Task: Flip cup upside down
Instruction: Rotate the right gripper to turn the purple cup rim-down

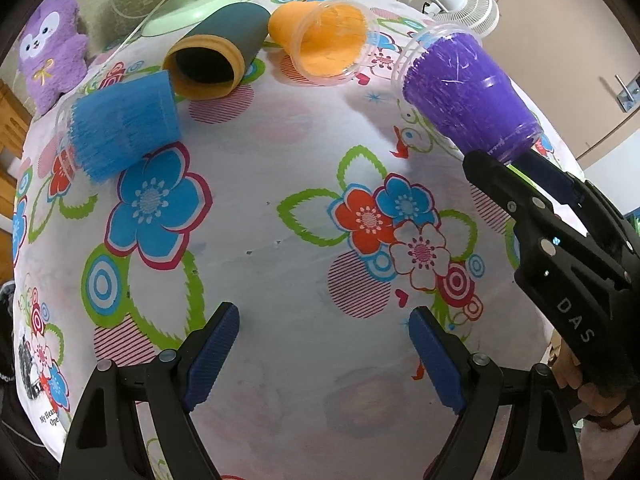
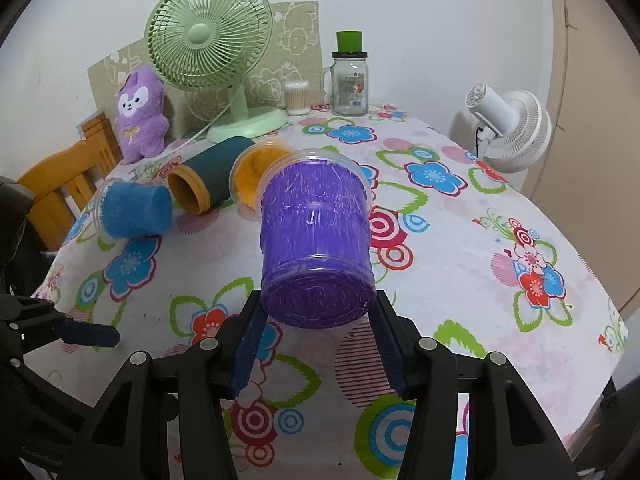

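Note:
My right gripper [image 2: 318, 312] is shut on the base of a purple cup [image 2: 316, 240] and holds it above the table, on its side, its clear rim pointing away from me. In the left wrist view the purple cup [image 1: 468, 92] hangs at the upper right with the right gripper [image 1: 516, 172] at its base. My left gripper [image 1: 324, 352] is open and empty, low over the flowered tablecloth [image 1: 280, 220]. It shows at the left edge of the right wrist view [image 2: 88, 334].
A blue cup [image 1: 120, 132], a dark teal cup with an orange rim [image 1: 216, 56] and an orange cup [image 1: 324, 40] lie on their sides at the back. Behind stand a green fan [image 2: 208, 36], a purple plush [image 2: 140, 112], a glass jar [image 2: 350, 80] and a white fan [image 2: 512, 128].

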Action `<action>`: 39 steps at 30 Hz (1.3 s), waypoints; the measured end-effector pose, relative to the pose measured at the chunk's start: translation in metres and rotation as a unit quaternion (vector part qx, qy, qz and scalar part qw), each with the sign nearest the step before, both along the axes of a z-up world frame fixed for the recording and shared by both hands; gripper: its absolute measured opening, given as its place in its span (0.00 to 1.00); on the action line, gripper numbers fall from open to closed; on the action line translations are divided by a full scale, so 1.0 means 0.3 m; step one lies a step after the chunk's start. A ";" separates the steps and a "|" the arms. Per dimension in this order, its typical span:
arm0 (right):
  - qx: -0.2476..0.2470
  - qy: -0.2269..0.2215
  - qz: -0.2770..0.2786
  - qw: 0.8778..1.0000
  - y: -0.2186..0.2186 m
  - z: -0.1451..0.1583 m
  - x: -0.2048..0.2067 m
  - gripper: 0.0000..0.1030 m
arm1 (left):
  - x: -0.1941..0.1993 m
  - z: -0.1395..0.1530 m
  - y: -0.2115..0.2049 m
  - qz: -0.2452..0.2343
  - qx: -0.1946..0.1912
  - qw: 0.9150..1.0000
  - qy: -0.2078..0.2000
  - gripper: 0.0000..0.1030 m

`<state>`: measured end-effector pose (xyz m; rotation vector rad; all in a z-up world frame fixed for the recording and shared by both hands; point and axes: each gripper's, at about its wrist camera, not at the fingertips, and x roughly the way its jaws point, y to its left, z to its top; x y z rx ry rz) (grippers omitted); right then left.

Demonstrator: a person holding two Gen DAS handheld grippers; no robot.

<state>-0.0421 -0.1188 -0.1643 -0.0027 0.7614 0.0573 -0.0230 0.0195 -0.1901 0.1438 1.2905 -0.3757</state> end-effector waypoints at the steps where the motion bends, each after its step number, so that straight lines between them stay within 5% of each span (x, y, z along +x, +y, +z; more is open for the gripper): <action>1: 0.000 0.001 0.000 1.000 -0.002 0.006 -0.003 0.53 | -0.001 0.003 -0.002 0.000 -0.001 1.000 0.001 0.86; 8: -0.012 0.025 0.009 1.000 -0.016 0.060 -0.012 0.53 | -0.004 0.058 -0.003 0.005 -0.002 1.000 0.001 0.86; 15: -0.035 0.095 0.034 0.994 -0.026 0.130 0.018 0.53 | 0.001 0.127 0.005 0.031 -0.008 0.999 -0.005 0.86; 23: -0.061 0.130 0.103 0.984 -0.019 0.220 0.070 0.53 | -0.004 0.167 -0.017 0.084 -0.015 0.996 -0.007 0.86; 30: -0.078 0.203 0.162 0.963 -0.043 0.241 0.140 0.53 | 0.003 0.185 -0.048 0.139 -0.015 0.990 -0.013 0.86; 39: -0.137 0.301 0.255 0.909 -0.020 0.200 0.216 0.54 | -0.009 0.150 -0.072 0.187 -0.011 0.982 -0.009 0.86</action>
